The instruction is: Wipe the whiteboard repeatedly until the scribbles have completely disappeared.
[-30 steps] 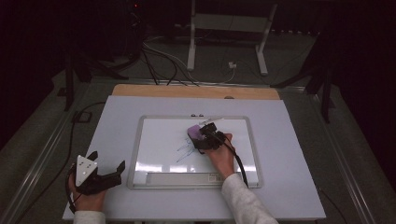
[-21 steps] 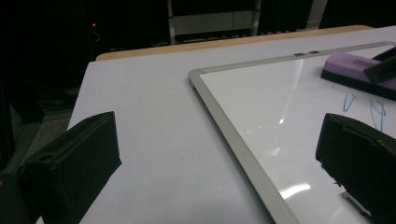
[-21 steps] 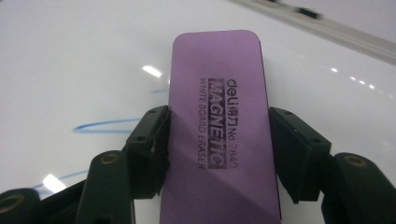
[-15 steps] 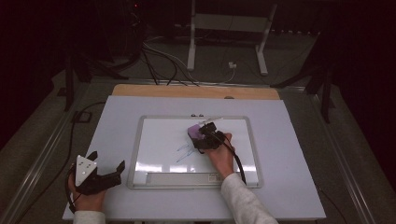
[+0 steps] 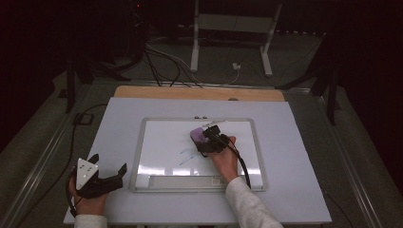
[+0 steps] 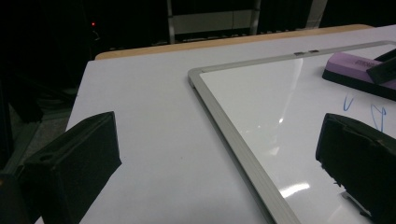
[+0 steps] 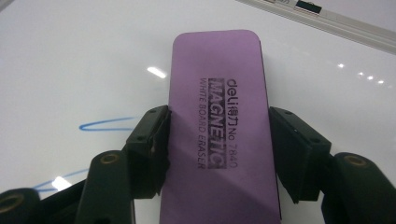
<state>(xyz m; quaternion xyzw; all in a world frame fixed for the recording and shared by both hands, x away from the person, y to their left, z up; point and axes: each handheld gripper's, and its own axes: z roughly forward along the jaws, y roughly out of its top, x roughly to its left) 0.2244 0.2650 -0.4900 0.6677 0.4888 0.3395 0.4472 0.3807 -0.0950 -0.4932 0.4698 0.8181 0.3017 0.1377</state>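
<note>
I am pinching the purple whiteboard eraser [image 7: 219,140] across its long sides with my right tongs [image 7: 218,149], flat on the whiteboard [image 5: 157,142] at centre frame; it is probably light, stiff-backed and slip-prone, while my left tongs [image 5: 108,175] are resting spread at lower left.

On the purple eraser [image 7: 219,135] we read "deli", "MAGNETIC", "WHITE BOARD ERASER" and "No 7840" (plus two Chinese characters beside the brand).
</note>
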